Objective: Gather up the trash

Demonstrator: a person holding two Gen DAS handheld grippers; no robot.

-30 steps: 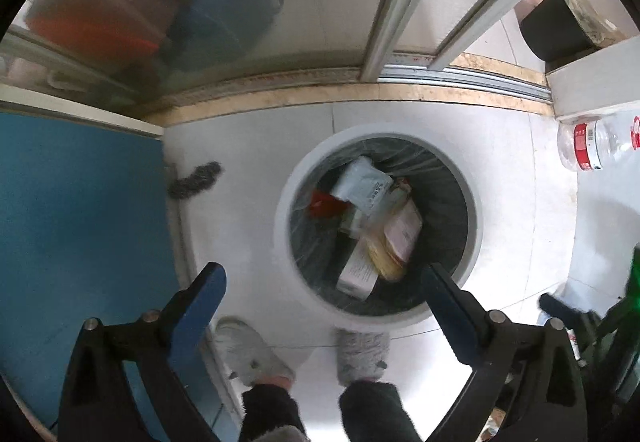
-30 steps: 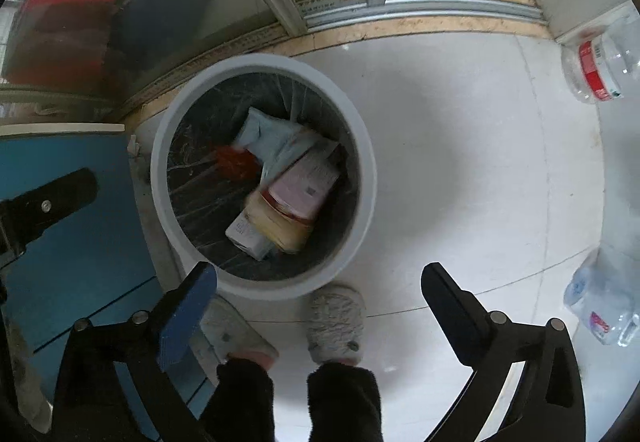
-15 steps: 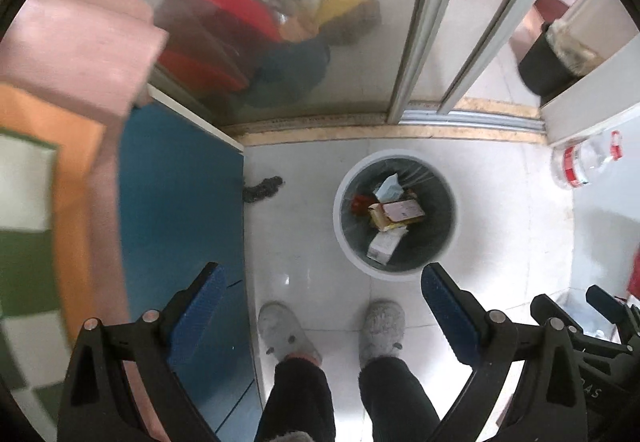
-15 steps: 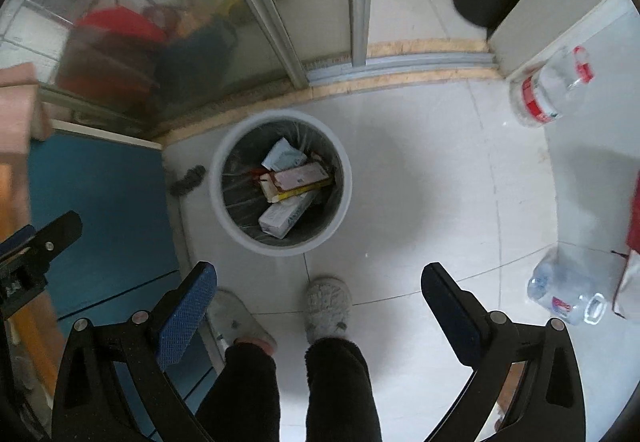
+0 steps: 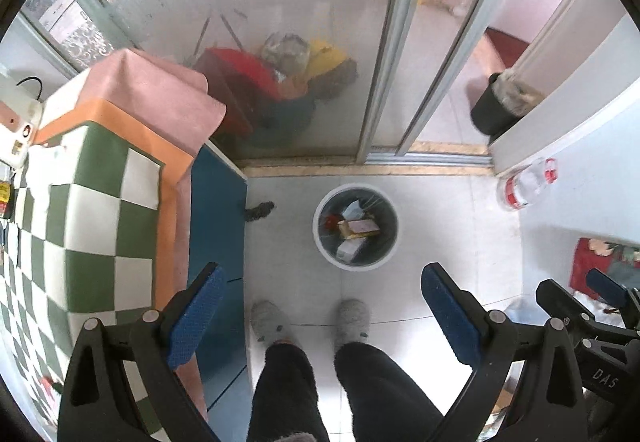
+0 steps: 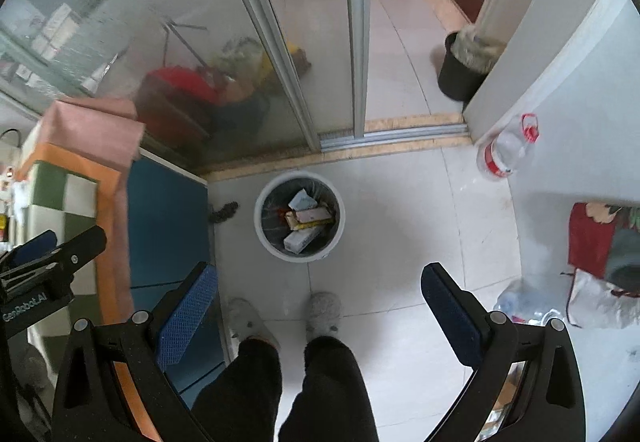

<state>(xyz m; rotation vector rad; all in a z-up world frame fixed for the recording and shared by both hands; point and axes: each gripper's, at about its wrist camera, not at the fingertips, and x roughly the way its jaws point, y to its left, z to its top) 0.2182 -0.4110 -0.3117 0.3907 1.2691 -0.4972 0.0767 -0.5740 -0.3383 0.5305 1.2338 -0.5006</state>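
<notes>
Trash bin [image 5: 356,228] sits on the white floor just ahead of my slippers [image 5: 269,322], already holding boxes and wrappers [image 6: 306,224]. My left tool [image 5: 320,316] and right tool [image 6: 316,316] are both spread wide and holding nothing. Checkered surface [image 5: 80,210] is off to my left, clear bottle [image 6: 506,152] against the wall on the right.
</notes>
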